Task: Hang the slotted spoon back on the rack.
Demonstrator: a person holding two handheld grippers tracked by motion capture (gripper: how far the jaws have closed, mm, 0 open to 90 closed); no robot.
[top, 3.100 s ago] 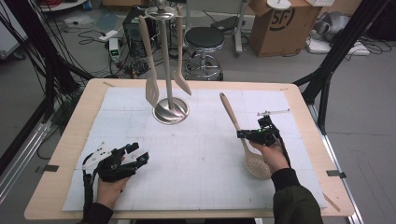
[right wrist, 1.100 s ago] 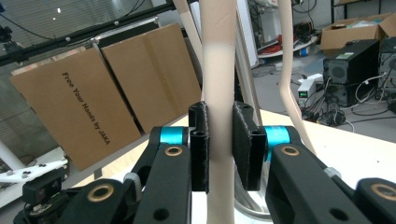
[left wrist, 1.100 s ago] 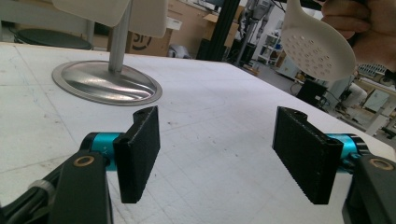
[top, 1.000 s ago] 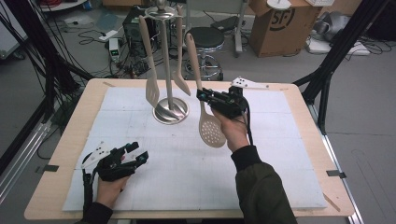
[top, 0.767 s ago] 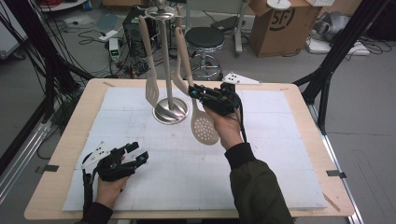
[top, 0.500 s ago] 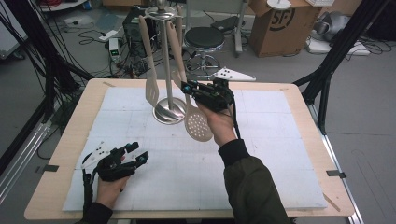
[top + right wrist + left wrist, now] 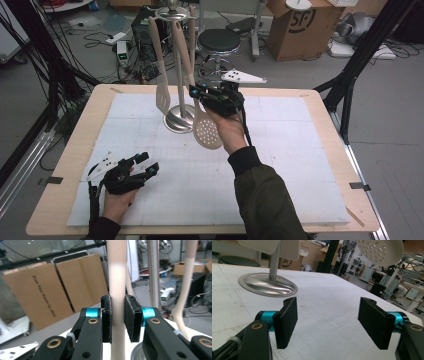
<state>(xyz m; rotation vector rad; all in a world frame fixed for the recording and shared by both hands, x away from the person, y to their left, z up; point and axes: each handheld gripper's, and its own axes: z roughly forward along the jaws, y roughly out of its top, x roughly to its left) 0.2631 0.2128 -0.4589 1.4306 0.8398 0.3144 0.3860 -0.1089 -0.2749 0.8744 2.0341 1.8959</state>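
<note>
Left claw rested low on the tabletop, jaws spread wide, nothing between them. Farther off, right claw clamped on the handle of a pale slotted spoon, perforated bowl hanging below the jaws, above the tabletop. Just beyond that claw stood a metal utensil stand, with a pale spatula hanging on its far side.
</note>
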